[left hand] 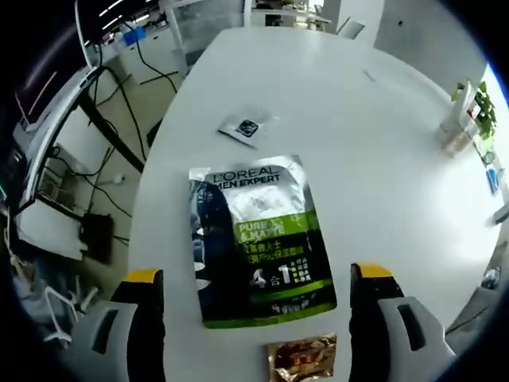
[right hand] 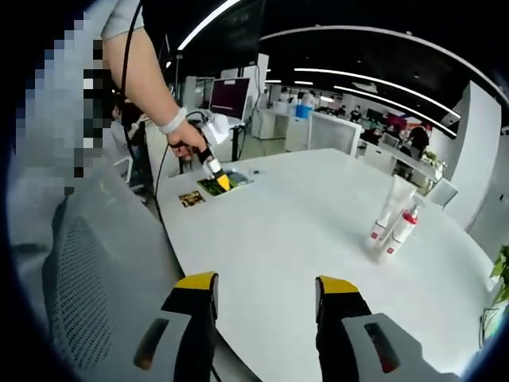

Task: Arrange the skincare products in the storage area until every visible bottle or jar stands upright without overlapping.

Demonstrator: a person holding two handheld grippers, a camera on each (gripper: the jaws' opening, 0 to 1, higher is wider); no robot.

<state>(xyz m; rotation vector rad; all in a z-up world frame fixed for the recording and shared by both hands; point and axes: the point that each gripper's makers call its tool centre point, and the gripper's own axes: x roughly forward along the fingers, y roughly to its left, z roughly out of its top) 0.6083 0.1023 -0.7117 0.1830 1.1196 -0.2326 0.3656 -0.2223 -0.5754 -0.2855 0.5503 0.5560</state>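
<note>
A black, silver and green L'Oreal Men Expert pouch (left hand: 256,239) lies flat on the white table (left hand: 382,183). My left gripper (left hand: 258,275) hangs open above it, one yellow-tipped jaw on each side of its lower half. Beyond the pouch lies a small white sachet (left hand: 245,127), and a small brown packet (left hand: 302,358) lies near its lower edge. In the right gripper view, my right gripper (right hand: 267,283) is open over bare table near the edge. A white tube (right hand: 394,207) and a spray bottle with a red collar (right hand: 402,231) stand upright, close together, far right. The left gripper (right hand: 221,181), held by a hand, hovers over the pouch (right hand: 213,187).
A grey mesh chair back (right hand: 87,263) stands just left of my right gripper. A potted plant (left hand: 477,111) and small containers (left hand: 457,135) sit at the table's far right edge. Cables and desks (left hand: 103,143) run along the floor to the left of the table.
</note>
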